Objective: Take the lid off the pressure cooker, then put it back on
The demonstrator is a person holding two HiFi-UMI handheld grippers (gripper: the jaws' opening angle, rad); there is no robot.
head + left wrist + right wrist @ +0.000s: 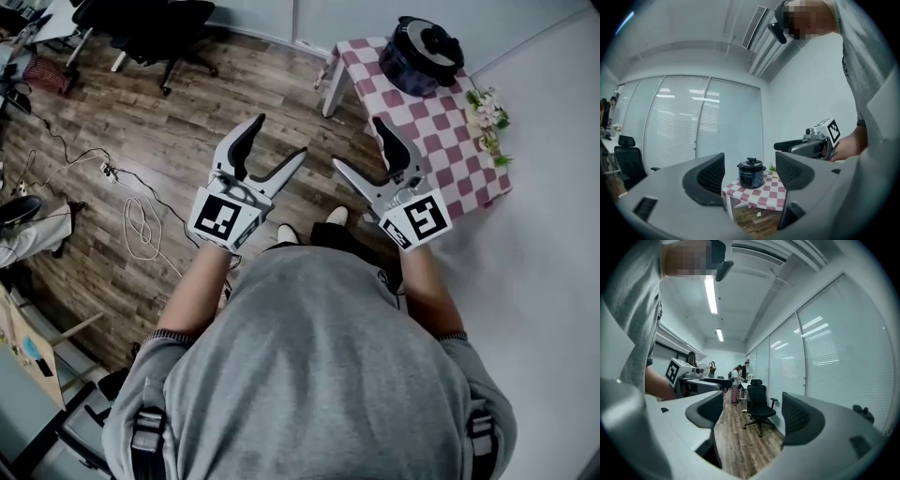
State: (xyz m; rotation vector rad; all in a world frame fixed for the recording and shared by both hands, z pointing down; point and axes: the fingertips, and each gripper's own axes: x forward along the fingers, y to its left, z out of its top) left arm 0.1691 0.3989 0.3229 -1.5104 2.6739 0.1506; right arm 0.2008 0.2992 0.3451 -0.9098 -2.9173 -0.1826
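though pressure cooker (422,54) seems lidded, left claw (279,137) and right claw (357,142) wide, empty

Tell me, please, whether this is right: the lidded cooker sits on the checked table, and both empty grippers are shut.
Not quite: both grippers are open. The head view shows the left gripper and right gripper with jaws wide apart, empty. The lidded cooker does sit on the checked table.

My head view cut off the office chair (159,28) at its top edge. The left gripper (750,168) half hid the small plant (772,168) behind one jaw, and I found the distant people (736,378) too small to tell.
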